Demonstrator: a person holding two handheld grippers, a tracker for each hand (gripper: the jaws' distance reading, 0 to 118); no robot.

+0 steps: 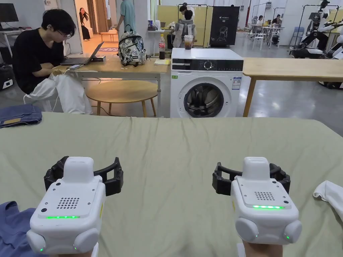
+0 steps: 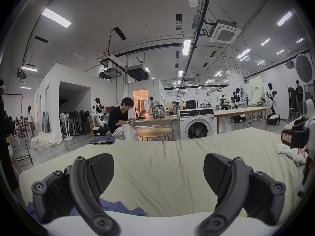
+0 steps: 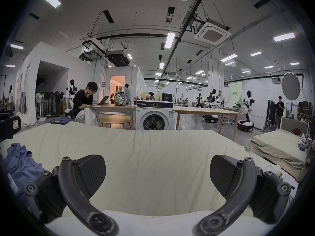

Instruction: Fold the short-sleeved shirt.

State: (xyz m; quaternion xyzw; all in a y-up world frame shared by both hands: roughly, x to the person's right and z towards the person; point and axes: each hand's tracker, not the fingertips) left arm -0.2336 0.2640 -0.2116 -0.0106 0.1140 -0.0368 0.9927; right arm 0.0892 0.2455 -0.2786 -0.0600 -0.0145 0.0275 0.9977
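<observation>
Work surface: a broad table draped in a pale green, softly creased cotton sheet (image 1: pixel 174 150), matte and finely wrinkled along its length. At the near left corner lies a rumpled blue short-sleeved shirt (image 1: pixel 13 224) of thin woven cloth, bunched in loose folds; it sits just beside and partly under the left gripper (image 1: pixel 83 175), without being held. A crumpled white garment (image 1: pixel 330 195) rests at the right edge of the sheet, near the right gripper (image 1: pixel 251 177). A folded stack of blue denim (image 1: pixel 18 115) lies at the far left corner.

Both hand-held tools have smooth white, rounded plastic housings with a perforated grille and a lit green strip, and curved black arms ending in ribbed, wedge-shaped pads (image 2: pixel 102 173). The two are held level, side by side and well apart, pointing away from the person over bare sheet. The jaws of each stand wide apart, with nothing between them.

Beyond the table stand a white front-loading washing machine (image 1: pixel 206 83) and a seated person (image 1: pixel 37 57) at a wooden desk.
</observation>
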